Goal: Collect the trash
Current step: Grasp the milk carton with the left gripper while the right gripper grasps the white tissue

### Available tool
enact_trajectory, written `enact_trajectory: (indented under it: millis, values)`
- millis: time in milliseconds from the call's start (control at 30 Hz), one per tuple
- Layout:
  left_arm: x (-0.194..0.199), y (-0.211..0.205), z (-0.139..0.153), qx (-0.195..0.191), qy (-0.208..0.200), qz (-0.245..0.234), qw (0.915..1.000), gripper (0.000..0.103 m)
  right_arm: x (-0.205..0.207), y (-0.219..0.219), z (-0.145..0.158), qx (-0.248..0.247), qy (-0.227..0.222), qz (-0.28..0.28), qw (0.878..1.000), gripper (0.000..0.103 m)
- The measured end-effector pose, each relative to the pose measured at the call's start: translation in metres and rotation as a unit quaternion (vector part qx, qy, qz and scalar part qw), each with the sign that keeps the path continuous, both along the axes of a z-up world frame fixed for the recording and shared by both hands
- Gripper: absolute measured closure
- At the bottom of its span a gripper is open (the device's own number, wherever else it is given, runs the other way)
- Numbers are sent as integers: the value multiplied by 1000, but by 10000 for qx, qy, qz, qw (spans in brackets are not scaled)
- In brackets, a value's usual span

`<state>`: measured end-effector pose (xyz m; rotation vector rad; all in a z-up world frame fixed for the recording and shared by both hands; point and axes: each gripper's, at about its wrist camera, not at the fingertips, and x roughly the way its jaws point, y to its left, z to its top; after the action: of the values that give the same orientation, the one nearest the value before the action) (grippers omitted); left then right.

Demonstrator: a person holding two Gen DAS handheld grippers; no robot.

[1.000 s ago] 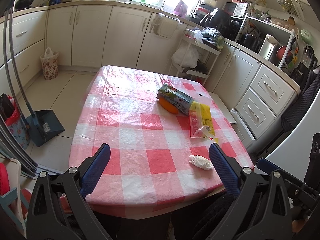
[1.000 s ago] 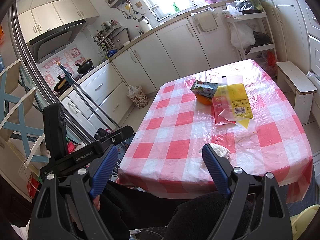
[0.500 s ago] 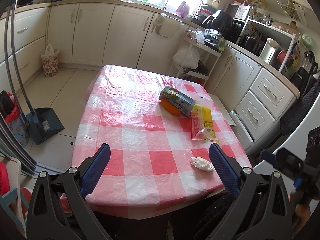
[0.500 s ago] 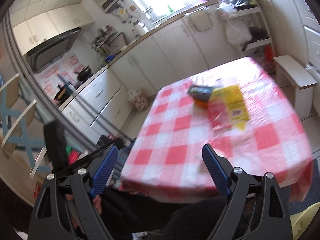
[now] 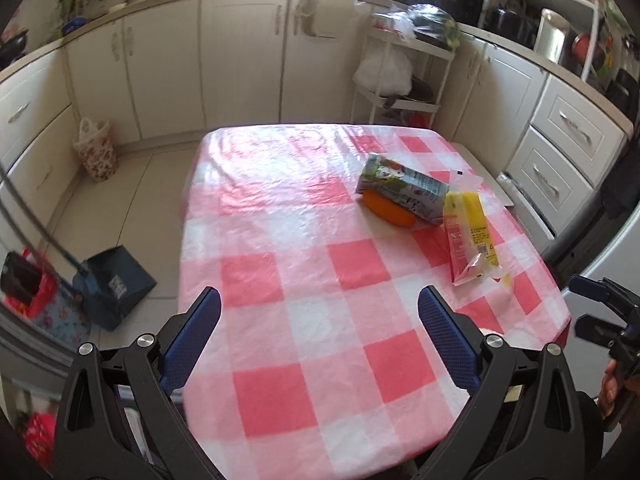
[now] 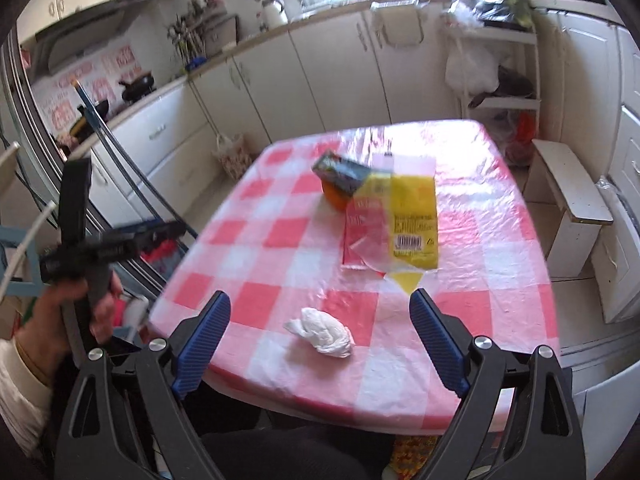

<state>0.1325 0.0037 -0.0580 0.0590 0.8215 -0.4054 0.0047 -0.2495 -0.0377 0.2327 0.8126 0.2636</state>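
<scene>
A table with a red-and-white checked cloth carries the trash. A crumpled white tissue lies near the front edge, just ahead of my right gripper, which is open and empty above the table's edge. Farther back lie a yellow-and-red plastic wrapper, a green carton and an orange item tucked under the carton. My left gripper hangs open over the near middle of the cloth, holding nothing. Its right finger hides most of the tissue in the left wrist view.
A blue dustpan stands on the floor left of the table. A floral bag sits by the cabinets. A white rack and drawers line the far right. A white bench stands right of the table.
Both grippers have come forward toward the table and tilted down. The tissue now sits between the right gripper's fingers in its view. Both stay open; nothing on the table moved.
</scene>
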Motion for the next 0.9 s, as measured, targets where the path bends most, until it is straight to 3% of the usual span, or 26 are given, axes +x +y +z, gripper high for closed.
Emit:
enact_trajectory:
  millis: [200,467,567,633,700,767,900]
  values:
    - [31,-52,4,748,-628,-701,9928,8,41,-17,-11,26,157,-112,9998,16]
    - [64,-97,-3,1194,-724,-1204,9829,8,72,-32,-20,44,316,-149,9994,16]
    - [73,-107,-8,1277,-627,-1275,9816,8,59,-22,-16,-55,224,328,9992,16]
    - [78,-109,-9,1487,-750,-1177,9790,8,48,-17,-17,15,178,831,9964,16]
    - [81,-117,-5,1436,-893,-1272,9774,8,34,-10,-18,54,196,1318,9911,16]
    - [79,-127,2,1604,-1277,-1690,9641,8,24,-2,-21,-99,339,1675,9852,16]
    - [82,-157,1,2506,-1599,-2610,9184,8,21,8,-27,-254,514,2032,9775,21]
